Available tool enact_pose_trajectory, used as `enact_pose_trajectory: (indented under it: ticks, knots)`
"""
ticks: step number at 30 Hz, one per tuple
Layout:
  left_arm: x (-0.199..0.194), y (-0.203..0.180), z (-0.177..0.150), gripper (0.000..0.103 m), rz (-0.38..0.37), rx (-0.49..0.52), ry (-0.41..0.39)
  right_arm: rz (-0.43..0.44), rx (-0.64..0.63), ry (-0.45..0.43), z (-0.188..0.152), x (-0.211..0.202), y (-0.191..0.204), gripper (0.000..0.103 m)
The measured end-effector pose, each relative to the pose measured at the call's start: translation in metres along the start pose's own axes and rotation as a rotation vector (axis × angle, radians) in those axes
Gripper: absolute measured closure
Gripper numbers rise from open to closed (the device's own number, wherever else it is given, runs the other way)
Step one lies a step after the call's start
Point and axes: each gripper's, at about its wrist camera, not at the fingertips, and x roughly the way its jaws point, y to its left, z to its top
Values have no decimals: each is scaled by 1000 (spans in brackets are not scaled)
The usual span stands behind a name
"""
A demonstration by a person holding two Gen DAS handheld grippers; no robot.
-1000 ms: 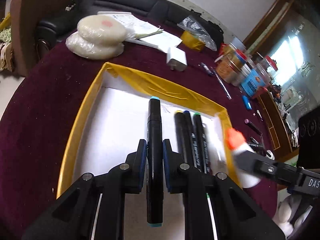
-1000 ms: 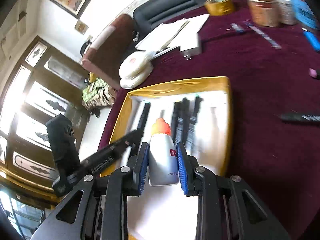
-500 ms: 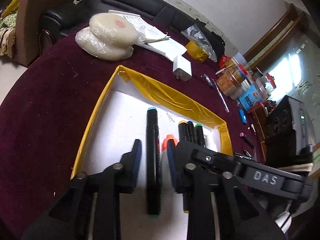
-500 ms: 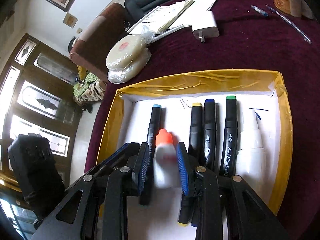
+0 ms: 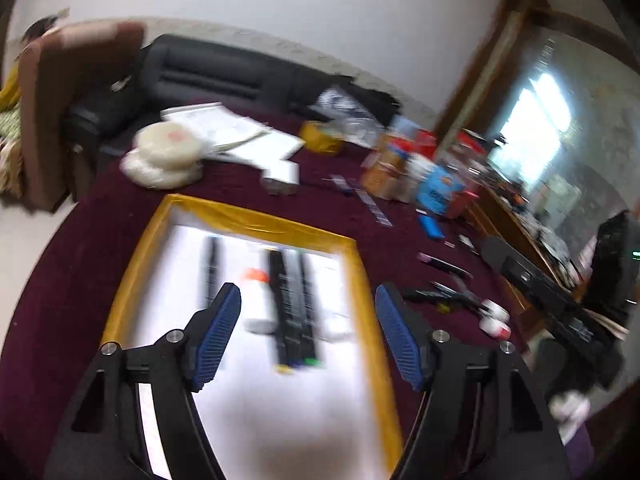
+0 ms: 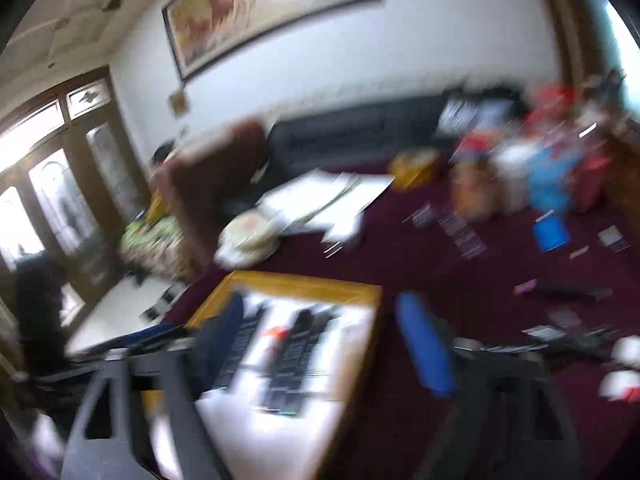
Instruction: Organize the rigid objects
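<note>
Both your grippers have let go and lifted: left gripper (image 5: 308,334) and right gripper (image 6: 320,344) gape empty. Markers (image 5: 294,308) and, seemingly, the orange-capped bottle (image 5: 258,296) lie in the yellow-rimmed tray (image 5: 256,220).

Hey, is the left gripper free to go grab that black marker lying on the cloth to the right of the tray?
Probably yes. The left gripper is open and empty above the tray, and the black marker lies uncovered on the cloth, with only small clutter nearby.

White walls, black sofa (image 5: 208,76), framed painting (image 6: 260,8), bright windows (image 5: 536,120).
</note>
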Motion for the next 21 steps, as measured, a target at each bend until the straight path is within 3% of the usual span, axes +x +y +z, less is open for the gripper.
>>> enact_pose_trajectory:
  ticks: [1, 3, 6, 9, 12, 13, 14, 18, 21]
  knots:
    - [-7, -19, -7, 33, -29, 32, -4, -34, 3, -29, -2, -10, -11, 7]
    - [-16, -50, -20, 23, -88, 81, -8, -119, 34, -54, -6, -28, -49, 7]
    - [-22, -91, -48, 21, -183, 137, 6, -234, 174, 37, -11, -40, -136, 8]
    - [-9, -123, -77, 21, -262, 158, 76, -314, 339, 71, -21, -57, -212, 21]
    - [12, -147, -102, 21, -300, 179, 171, -392, 407, 111, -32, -67, -269, 33]
    - [18, -154, -109, 21, -296, 188, 194, -400, 408, 126, -34, -69, -277, 44]
    - [22, -158, -112, 21, -291, 194, 209, -405, 411, 158, -37, -65, -286, 49]
    - [31, -164, -118, 21, -268, 189, 240, -366, 418, 198, -33, -46, -302, 50]
    - [34, -160, -115, 21, -236, 171, 229, -301, 351, 238, -17, -15, -288, 50]
